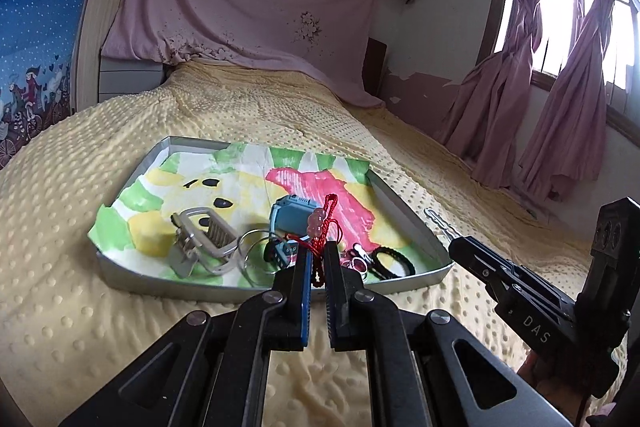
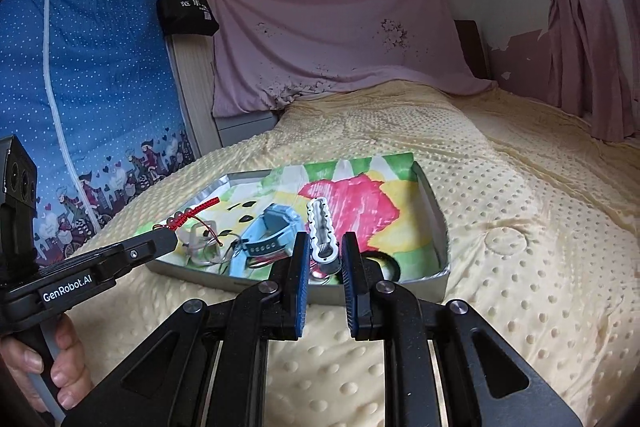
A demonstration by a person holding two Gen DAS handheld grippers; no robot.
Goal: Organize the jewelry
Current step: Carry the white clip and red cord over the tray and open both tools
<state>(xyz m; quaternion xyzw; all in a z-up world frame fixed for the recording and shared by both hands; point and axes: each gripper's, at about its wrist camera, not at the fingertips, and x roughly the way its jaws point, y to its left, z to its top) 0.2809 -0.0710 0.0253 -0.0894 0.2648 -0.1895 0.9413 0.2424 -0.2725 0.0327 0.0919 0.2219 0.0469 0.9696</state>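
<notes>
Left gripper point(image 1: 319, 259): pinching red cord point(image 1: 327, 211) with pink beads.
Right gripper point(image 2: 325, 255): pinching silver clip point(image 2: 321, 227).
Tray point(image 1: 404, 281): on bed point(image 1: 100, 323), holds blue watch point(image 1: 294, 213).

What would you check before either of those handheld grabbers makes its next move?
1. Left gripper fingers pinch the red cord bracelet: ok.
2. Right gripper holds the silver link bracelet: ok.
3. Both pieces clear of the tray contents: cannot tell.
4. Red cord free of the key rings: cannot tell.
5. Bare lining paper left for setting down: ok.
6. Blue watch out of the way: not ok, it lies mid-tray.
</notes>
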